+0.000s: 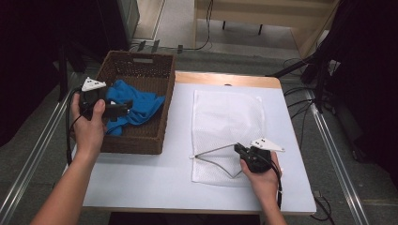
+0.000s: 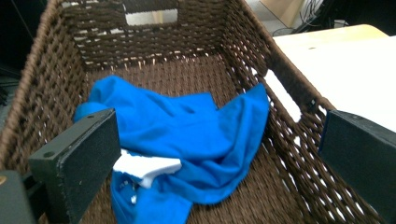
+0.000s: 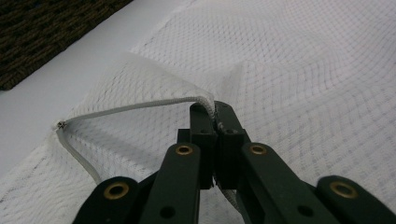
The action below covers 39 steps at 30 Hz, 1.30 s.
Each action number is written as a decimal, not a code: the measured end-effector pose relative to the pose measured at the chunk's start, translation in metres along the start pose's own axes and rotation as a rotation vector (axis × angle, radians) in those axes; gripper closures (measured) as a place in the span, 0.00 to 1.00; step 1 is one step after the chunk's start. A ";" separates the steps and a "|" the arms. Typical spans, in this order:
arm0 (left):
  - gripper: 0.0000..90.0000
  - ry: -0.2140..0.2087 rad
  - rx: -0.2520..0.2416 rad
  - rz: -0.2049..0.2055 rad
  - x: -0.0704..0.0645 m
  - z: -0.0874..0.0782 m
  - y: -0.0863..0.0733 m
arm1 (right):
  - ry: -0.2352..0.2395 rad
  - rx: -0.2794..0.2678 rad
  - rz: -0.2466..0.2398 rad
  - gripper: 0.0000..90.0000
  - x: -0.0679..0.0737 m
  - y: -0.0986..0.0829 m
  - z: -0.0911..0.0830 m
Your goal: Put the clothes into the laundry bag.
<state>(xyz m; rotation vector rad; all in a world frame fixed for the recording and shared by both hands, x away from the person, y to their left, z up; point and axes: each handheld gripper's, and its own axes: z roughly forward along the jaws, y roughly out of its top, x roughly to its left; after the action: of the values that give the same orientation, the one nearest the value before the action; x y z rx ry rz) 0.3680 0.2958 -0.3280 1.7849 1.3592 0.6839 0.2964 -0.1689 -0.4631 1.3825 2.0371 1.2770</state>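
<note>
A white mesh laundry bag [image 1: 227, 126] lies flat on the table. My right gripper [image 1: 240, 149] is shut on the bag's zipper edge [image 3: 205, 100] and holds that edge lifted, so the mouth gapes toward the left. A crumpled blue cloth [image 1: 133, 108] lies inside a brown wicker basket [image 1: 136, 140] at the table's left. My left gripper [image 1: 123, 108] hovers over the basket above the cloth [image 2: 196, 135], jaws wide open with nothing between them. A white tag [image 2: 147, 167] shows on the cloth.
The table [image 1: 141, 178] has bare surface in front of the basket and bag. Cables and a metal rail [image 1: 328, 140] run along the floor at the right. A wooden bench [image 1: 263, 14] stands beyond the table.
</note>
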 end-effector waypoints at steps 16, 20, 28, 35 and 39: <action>0.00 0.026 0.123 -0.057 0.023 0.049 0.010 | 0.002 0.003 0.000 0.99 -0.001 -0.001 0.000; 0.00 0.033 0.175 -0.105 0.031 0.065 0.010 | 0.001 0.004 -0.002 0.99 -0.001 -0.001 0.001; 0.00 -0.028 0.398 -0.122 0.035 0.099 0.004 | 0.001 0.004 -0.003 0.99 -0.001 -0.002 0.000; 0.13 0.057 0.500 -0.136 0.037 0.115 -0.003 | 0.003 0.005 -0.005 0.99 -0.002 -0.002 0.001; 0.16 0.071 0.545 -0.142 0.038 0.119 -0.006 | 0.003 0.006 -0.007 0.99 -0.002 -0.002 0.001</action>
<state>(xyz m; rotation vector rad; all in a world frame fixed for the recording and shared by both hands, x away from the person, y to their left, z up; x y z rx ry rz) 0.4699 0.3022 -0.4004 2.0612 1.8269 0.3156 0.2967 -0.1699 -0.4659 1.3755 2.0478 1.2717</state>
